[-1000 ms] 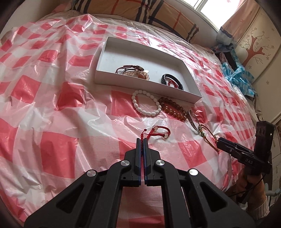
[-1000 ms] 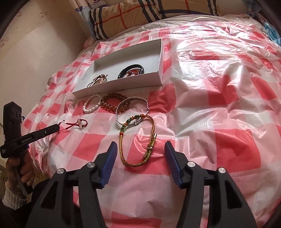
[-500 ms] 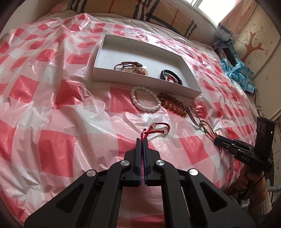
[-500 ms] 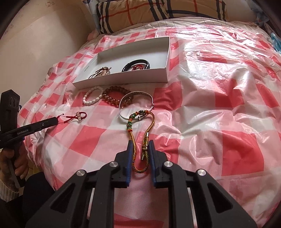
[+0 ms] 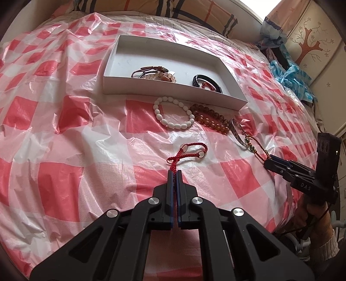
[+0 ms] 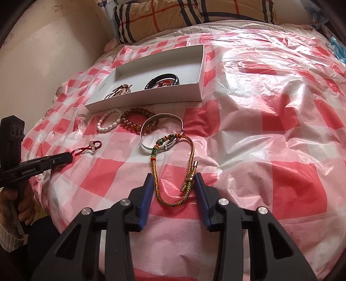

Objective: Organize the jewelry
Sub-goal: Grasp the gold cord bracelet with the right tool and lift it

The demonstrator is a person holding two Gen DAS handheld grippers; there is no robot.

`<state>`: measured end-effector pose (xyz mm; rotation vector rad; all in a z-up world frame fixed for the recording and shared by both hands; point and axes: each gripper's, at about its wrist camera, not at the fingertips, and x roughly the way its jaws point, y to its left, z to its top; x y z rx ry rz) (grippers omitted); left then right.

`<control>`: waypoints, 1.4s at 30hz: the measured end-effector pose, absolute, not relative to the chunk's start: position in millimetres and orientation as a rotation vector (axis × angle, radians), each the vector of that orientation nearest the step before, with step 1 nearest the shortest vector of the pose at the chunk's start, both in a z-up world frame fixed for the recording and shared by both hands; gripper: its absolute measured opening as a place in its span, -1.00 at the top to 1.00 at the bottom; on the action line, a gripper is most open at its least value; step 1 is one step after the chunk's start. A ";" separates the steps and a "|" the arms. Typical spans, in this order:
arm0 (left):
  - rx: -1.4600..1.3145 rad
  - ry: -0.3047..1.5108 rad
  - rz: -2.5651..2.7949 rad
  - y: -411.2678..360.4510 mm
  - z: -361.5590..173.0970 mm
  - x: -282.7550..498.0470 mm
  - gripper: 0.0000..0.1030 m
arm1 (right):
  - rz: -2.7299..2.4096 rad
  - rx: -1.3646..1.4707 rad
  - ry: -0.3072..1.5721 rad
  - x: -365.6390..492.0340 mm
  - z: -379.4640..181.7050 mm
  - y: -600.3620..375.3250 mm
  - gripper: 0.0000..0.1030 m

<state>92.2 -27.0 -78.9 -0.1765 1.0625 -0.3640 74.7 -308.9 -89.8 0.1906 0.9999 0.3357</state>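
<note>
Covering the bed: a red-and-white checked plastic sheet (image 5: 64, 134), wrinkled, with a plaid pillow (image 6: 173, 17) at the far end.
White box (image 5: 164, 90): open-topped, lying on the sheet; inside are a black bracelet (image 5: 207, 82) and a pinkish bead bracelet (image 5: 160, 76) tangled with brown cord.
Left claw (image 5: 173, 172): closed tight on the tail of the red cord bracelet (image 5: 190, 152), whose loop lies on the sheet just ahead of the tips.
Right claw (image 6: 172, 180): spread wide, its blue pads on either side of the multicolour braided cord (image 6: 173, 173), not touching it as far as can be seen.
Silver bangle (image 6: 162, 131): on the sheet, overlapped by the braided cord's far end.
Amber bead bracelet (image 5: 210, 118): just in front of the box, beside the bangle.
White bead bracelet (image 5: 173, 113): touching the amber one, near the box's front wall.
</note>
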 end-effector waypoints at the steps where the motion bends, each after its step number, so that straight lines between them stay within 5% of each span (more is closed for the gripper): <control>1: -0.171 1.062 -0.364 -27.9 -78.9 92.2 0.95 | 0.337 0.189 1.006 75.3 -89.4 -308.8 0.24; 4: -0.159 1.066 -0.370 -29.7 -79.6 93.3 0.95 | 0.330 0.194 1.000 77.5 -86.4 -310.5 -0.16; 12: -0.111 1.073 -0.385 -36.6 -83.3 96.7 0.95 | 0.309 0.201 0.984 86.1 -92.6 -307.1 -0.17; 17: -0.077 1.068 -0.398 -40.3 -84.6 97.9 0.95 | 0.327 0.171 0.970 84.8 -91.9 -298.8 0.54; 21: -0.063 1.056 -0.402 -41.0 -83.3 97.4 0.95 | 0.361 0.153 0.971 83.5 -87.8 -293.1 0.61; 23: -0.059 1.055 -0.405 -41.1 -83.4 97.3 0.95 | 0.363 0.148 0.972 84.7 -86.8 -292.3 0.50; 25: -0.054 1.056 -0.412 -41.8 -84.2 98.4 0.95 | 0.343 0.153 0.961 86.7 -86.5 -294.9 -0.01; 34: -0.023 1.062 -0.430 -47.4 -90.8 105.3 0.92 | 0.335 0.153 0.973 94.1 -97.4 -290.3 -0.01; 36: -0.021 1.059 -0.439 -48.3 -90.5 105.2 0.88 | 0.331 0.151 0.971 94.4 -97.3 -290.4 0.10; 40: -0.006 1.040 -0.445 -50.4 -87.2 102.0 0.88 | 0.345 0.141 0.966 92.3 -93.4 -288.9 0.69; 42: 0.014 1.025 -0.448 -53.6 -84.4 99.6 0.89 | 0.354 0.126 0.963 89.5 -90.2 -286.4 0.70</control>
